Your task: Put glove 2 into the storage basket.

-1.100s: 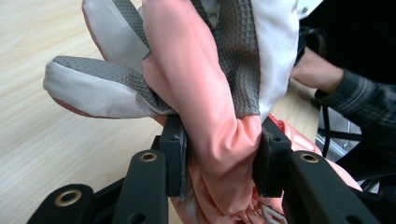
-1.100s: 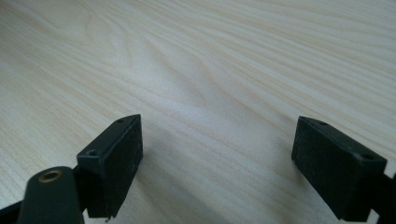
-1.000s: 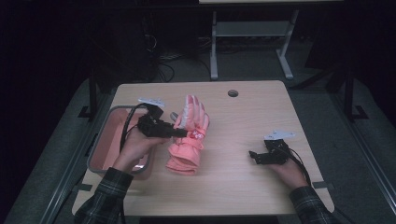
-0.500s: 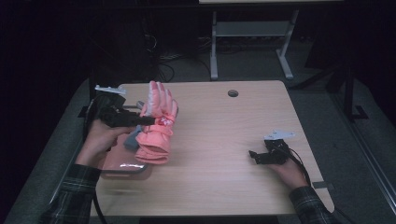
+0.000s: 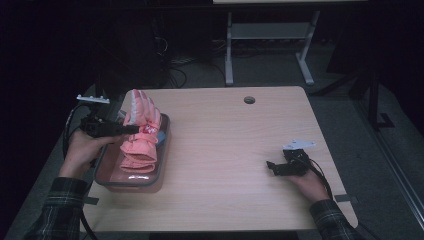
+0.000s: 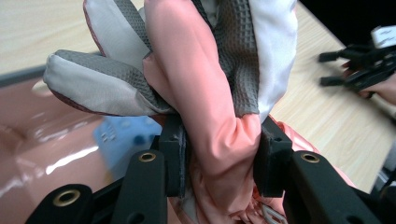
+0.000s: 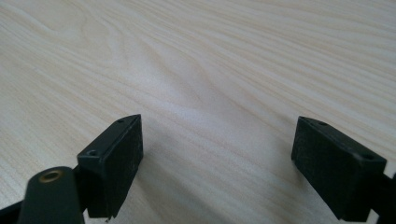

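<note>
We've got the left gripper (image 5: 131, 129) w/ fingers (image 6: 173, 158) clamped on the pink glove (image 5: 141, 135) over the pink tray (image 5: 162, 150), right gripper (image 5: 270, 166) fingers wide, empty, on the table (image 5: 225, 150).

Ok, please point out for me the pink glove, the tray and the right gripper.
pink glove (image 6: 205, 93), left gripper view, on the pink fabric pinched between the jaws.
tray (image 5: 162, 150), high view, on its right rim.
right gripper (image 5: 271, 167), high view, midway between its open jaws.
</note>
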### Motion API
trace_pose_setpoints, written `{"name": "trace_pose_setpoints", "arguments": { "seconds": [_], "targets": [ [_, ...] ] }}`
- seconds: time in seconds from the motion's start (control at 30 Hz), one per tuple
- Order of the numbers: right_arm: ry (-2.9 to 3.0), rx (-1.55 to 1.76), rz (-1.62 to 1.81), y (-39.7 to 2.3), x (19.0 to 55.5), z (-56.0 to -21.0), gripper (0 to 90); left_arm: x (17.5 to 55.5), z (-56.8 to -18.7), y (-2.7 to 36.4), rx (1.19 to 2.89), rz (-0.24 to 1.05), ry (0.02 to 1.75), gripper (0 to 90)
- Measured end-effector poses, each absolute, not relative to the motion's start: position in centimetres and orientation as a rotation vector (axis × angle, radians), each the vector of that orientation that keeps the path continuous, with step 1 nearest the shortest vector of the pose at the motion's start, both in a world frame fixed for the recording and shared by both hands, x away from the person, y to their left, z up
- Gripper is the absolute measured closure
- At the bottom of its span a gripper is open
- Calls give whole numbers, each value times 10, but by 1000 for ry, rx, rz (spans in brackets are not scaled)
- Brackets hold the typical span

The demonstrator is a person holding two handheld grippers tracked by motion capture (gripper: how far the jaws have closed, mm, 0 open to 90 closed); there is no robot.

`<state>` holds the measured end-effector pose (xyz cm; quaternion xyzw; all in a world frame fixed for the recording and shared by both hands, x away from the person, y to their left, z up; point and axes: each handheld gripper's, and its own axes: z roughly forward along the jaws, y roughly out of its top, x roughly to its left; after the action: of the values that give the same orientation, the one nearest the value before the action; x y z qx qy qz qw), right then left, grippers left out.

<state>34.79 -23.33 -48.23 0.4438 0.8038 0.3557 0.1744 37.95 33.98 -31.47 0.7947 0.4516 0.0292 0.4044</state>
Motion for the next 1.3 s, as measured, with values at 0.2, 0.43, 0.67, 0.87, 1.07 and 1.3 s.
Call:
{"name": "trace_pose_setpoints", "arguments": {
  "seconds": [0.2,0.43,0.67,0.87,1.07,1.3],
  "targets": [
    [2277,1259,1007,-233,348,-482,161,388,-342,344,2032,33,1188,609],
    [2276,1260,1005,-233,348,-482,162,396,-376,337,2077,-47,1205,604],
    [2273,1263,1003,-233,348,-482,162,400,-400,337,2077,-98,1217,602],
    [2272,1265,1002,-233,349,-482,162,400,-401,343,2017,-112,1229,466],
    [2271,1257,1001,-234,349,-482,162,395,-391,348,2009,-38,1207,243],
    [2271,1258,1001,-233,349,-482,162,387,-364,349,2016,76,1167,186]
  ]
}}
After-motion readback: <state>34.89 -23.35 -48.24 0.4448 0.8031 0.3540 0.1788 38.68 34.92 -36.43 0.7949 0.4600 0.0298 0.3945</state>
